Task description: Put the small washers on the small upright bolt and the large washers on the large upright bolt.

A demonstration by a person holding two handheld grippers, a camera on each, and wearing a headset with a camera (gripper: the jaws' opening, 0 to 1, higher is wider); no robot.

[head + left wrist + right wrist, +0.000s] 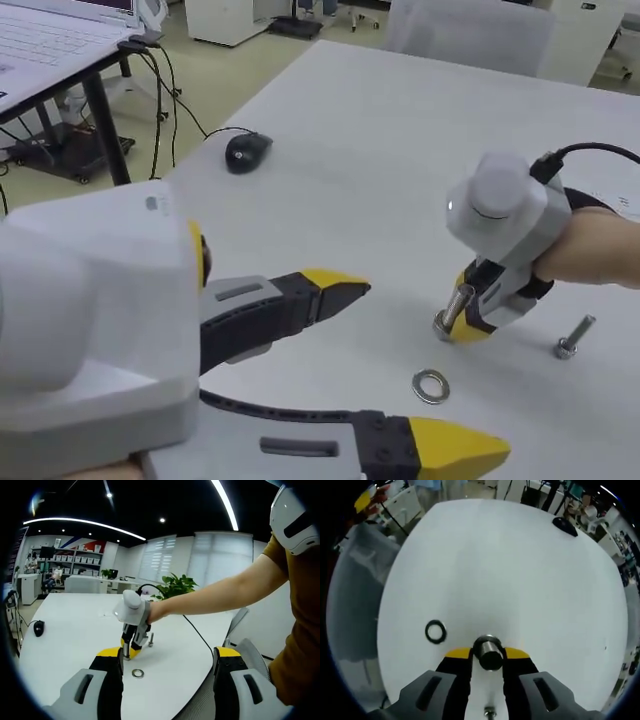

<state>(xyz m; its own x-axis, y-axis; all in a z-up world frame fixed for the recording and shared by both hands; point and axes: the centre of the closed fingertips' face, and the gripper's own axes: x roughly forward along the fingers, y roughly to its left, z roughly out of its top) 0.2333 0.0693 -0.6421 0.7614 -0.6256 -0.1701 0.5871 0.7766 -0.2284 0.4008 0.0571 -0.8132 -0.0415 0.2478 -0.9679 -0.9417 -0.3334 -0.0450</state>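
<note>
I'm gripping the large bolt (488,652) in the right gripper (468,325), jaws narrowed onto it, its lower end seemingly on the table (400,150). I'm holding the left gripper (169,652) wide and empty. A washer (430,385) is lying just beside that bolt, the small bolt (575,338) near. I'm aiming to set the bolt vertical and release gently. I'm finding no readable writing.

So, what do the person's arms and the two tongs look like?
Both the left tongs and the right tongs have white plastic bodies with black jaws ending in yellow tips. A black cable comes out of the right one. The person wears a mustard-coloured short sleeve.
</note>
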